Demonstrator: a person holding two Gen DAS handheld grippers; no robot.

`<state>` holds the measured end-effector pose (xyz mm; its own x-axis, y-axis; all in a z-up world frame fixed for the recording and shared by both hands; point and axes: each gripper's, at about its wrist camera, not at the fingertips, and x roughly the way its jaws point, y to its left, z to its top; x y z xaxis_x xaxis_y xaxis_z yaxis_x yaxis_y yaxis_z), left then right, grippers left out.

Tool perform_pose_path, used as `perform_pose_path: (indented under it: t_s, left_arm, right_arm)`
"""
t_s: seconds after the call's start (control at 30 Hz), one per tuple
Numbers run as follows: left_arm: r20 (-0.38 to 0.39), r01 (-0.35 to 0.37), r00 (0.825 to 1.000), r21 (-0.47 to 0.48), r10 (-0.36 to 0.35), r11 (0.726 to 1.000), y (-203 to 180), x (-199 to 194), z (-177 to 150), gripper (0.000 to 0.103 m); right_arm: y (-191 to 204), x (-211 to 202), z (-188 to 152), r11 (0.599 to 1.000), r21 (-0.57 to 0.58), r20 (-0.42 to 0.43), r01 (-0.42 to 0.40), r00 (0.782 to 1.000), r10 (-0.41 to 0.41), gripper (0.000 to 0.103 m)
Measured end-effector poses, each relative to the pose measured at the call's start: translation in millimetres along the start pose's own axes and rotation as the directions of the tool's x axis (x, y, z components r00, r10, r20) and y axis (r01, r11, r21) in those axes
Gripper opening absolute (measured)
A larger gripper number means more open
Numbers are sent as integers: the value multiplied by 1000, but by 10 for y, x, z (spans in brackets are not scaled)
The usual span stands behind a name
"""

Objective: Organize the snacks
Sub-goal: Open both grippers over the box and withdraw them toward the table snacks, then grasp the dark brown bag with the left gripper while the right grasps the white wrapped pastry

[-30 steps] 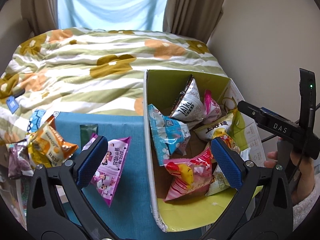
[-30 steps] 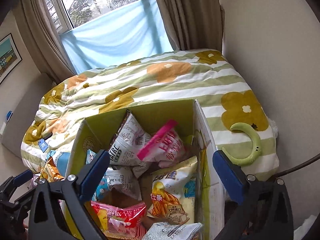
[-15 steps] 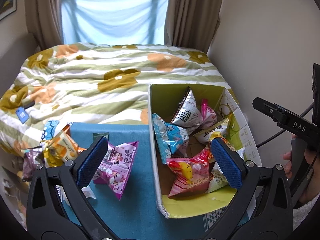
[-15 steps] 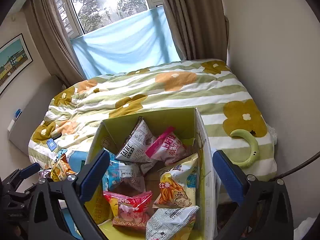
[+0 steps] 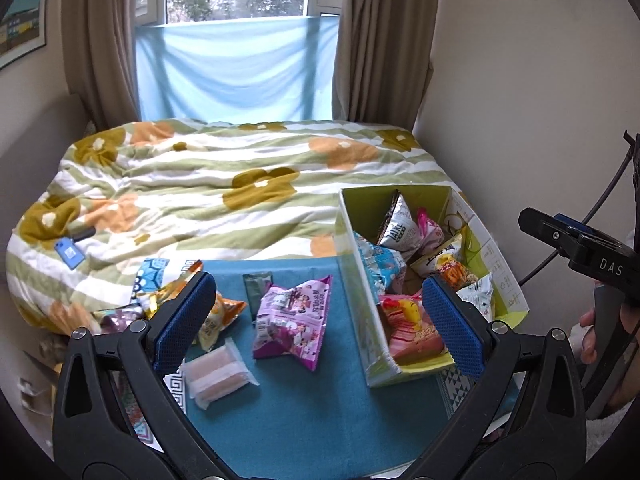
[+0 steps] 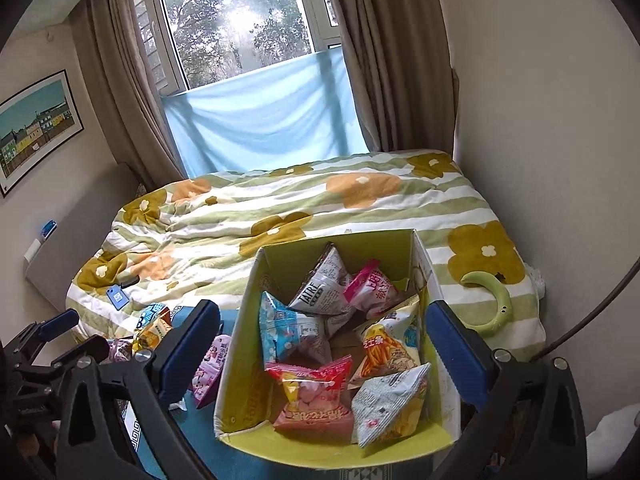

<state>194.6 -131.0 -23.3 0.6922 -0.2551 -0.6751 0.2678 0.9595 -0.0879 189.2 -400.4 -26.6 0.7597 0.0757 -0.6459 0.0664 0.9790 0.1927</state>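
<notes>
the left gripper (image 5: pixel 318 322) hovers over the teal cloth (image 5: pixel 320 420), its blue-padded fingers (image 5: pixel 186 320) spread wide with nothing between them; the right gripper (image 6: pixel 320 354) hangs over the cardboard box (image 6: pixel 236 360), fingers likewise wide apart and empty. the box, yellow-green inside with white outer walls, sits at 3 o'clock on the cloth in the left view, its top open and crinkly foil packets heaped inside. still loose on the cloth: a glossy purple snack bag (image 5: pixel 294 326) near the middle, a clear-wrapped wafer pack (image 5: pixel 218 374) at 7 o'clock of it, a dark green sachet (image 5: pixel 256 290) just beside it, and orange bags (image 5: pixel 218 312) at 9 o'clock. bare cloth lies between the purple bag and the box wall. beyond is a bed with a striped floral quilt (image 5: pixel 200 184), then curtains and a window.
</notes>
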Motion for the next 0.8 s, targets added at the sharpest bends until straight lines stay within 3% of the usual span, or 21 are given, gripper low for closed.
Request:
perform_pose_path:
  t_s: [0.43,0.67,0.8]
  left_arm:
    - [11,-15,1000,-21,16,1000,1153,-529,-415,102]
    - [-20,-49,999,-60,48,997,1836,-533,-610,102]
    - [-61,-112,992,-80,107,991,2232,-351,-701,102]
  right_arm:
    - [993,-266,-552,999,27,19,28,999,-28,102]
    - [1578,-277,-817,1000,2,41,21,999,-21,102]
    - [1861,-129,-970,1000,3,37,-16,999,15,102]
